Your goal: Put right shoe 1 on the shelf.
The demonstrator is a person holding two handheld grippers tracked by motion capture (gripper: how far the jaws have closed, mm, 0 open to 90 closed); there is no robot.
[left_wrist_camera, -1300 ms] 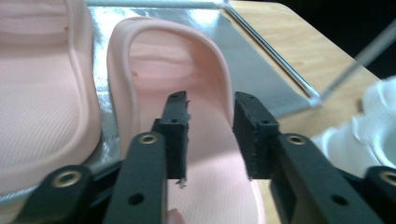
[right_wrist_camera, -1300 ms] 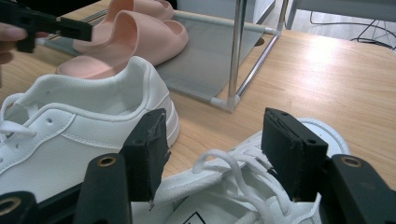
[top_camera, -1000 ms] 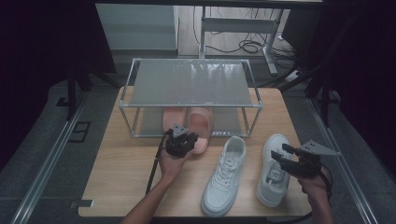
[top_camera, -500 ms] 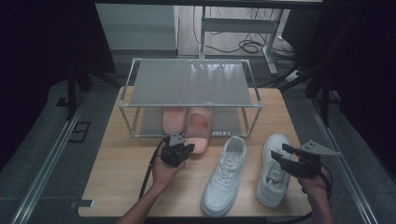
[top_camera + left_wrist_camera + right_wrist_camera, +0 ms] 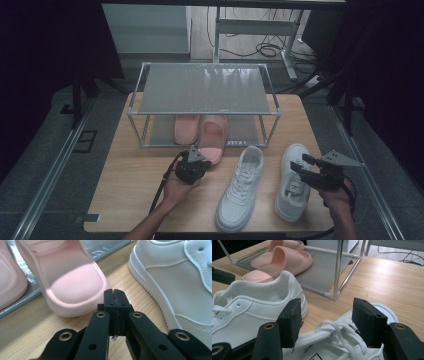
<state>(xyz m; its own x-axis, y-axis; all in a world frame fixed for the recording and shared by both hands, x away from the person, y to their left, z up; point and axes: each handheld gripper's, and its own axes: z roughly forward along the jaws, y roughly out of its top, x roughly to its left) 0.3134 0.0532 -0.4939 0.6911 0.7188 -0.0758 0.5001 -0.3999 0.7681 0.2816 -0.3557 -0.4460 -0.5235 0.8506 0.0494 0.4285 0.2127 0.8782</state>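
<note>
Two pink slippers lie under the wire rack [image 5: 205,87]: one [image 5: 186,127] on its bottom shelf, the other [image 5: 214,137] with its end sticking out over the table. My left gripper [image 5: 195,159] sits just in front of that end, jaws shut with nothing between them; in the left gripper view the closed tips [image 5: 115,293] stop short of the slipper [image 5: 75,285]. Two white sneakers stand on the table, one in the middle [image 5: 240,187] and one at the right [image 5: 292,182]. My right gripper [image 5: 300,167] hovers open over the right sneaker's laces [image 5: 332,340].
The rack's metal corner post [image 5: 338,267] stands just beyond the right sneaker. The middle sneaker [image 5: 180,277] lies close to the right of my left gripper. Bare wooden table [image 5: 135,185] stretches to the left. Cables trail from both grippers toward the front edge.
My left gripper has drawn back a little from the protruding pink slipper toward the table's front. The right gripper and the shoes have stayed where they were.
</note>
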